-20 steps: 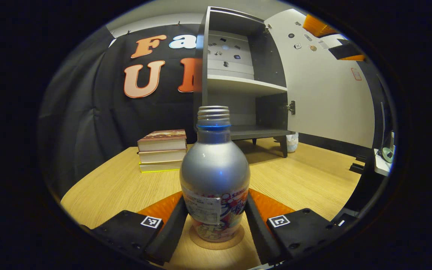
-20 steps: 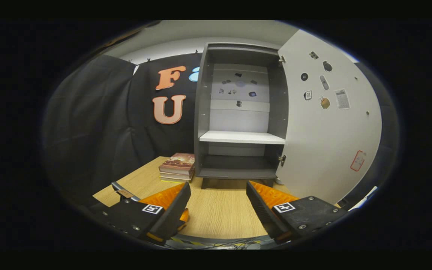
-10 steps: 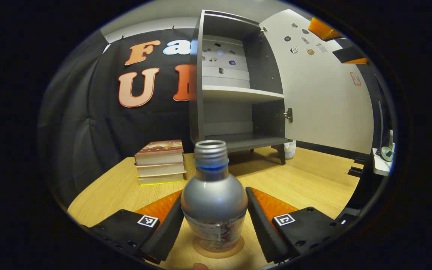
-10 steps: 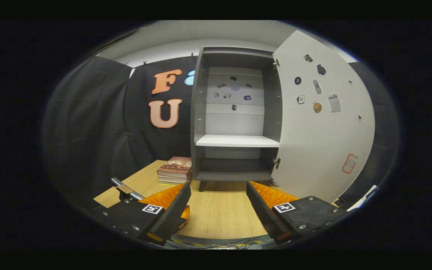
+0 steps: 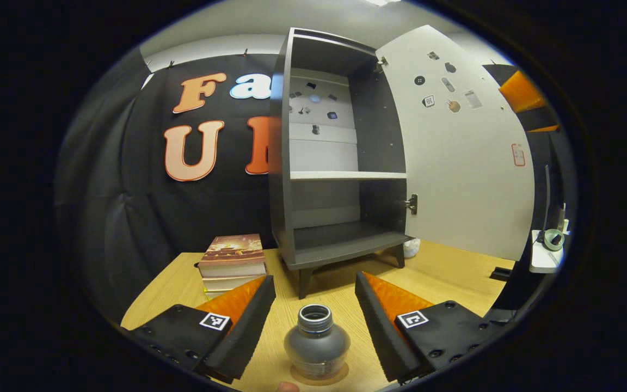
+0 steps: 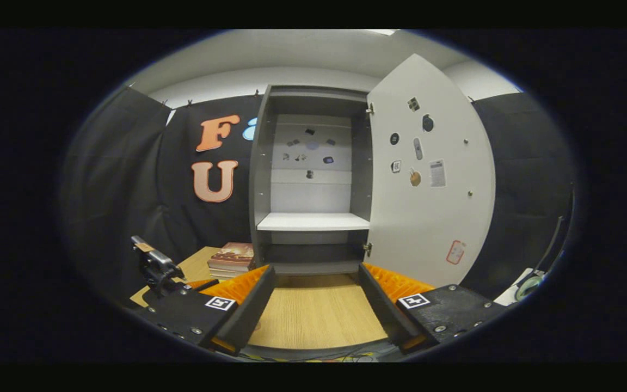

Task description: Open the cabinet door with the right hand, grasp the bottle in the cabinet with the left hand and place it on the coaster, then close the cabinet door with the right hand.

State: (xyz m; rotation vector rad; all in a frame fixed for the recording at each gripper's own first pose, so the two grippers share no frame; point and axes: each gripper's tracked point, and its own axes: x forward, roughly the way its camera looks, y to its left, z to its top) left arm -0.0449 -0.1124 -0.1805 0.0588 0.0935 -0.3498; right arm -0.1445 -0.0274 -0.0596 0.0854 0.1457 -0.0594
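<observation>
A silver bottle (image 5: 316,344) with a threaded neck stands upright on a round brown coaster (image 5: 321,375) on the wooden table. My left gripper (image 5: 313,279) hovers above it, open, with its fingers apart from the bottle on either side. The dark grey cabinet (image 5: 335,163) stands behind with its white door (image 5: 455,163) swung wide to the right. In the right gripper view the cabinet (image 6: 313,190) and its open door (image 6: 428,190) stand ahead. My right gripper (image 6: 316,269) is open, holds nothing and is short of the cabinet.
A stack of books (image 5: 232,261) lies left of the cabinet, and the books (image 6: 232,256) also appear in the right gripper view. Bare wooden table (image 6: 316,321) stretches between the right gripper and the cabinet. A small side shelf with a tape roll (image 5: 553,239) sits at the far right.
My left gripper has opened, let go of the bottle and risen away; the bottle stays on the coaster. The right gripper has shifted, so the cabinet now sits further left in its view.
</observation>
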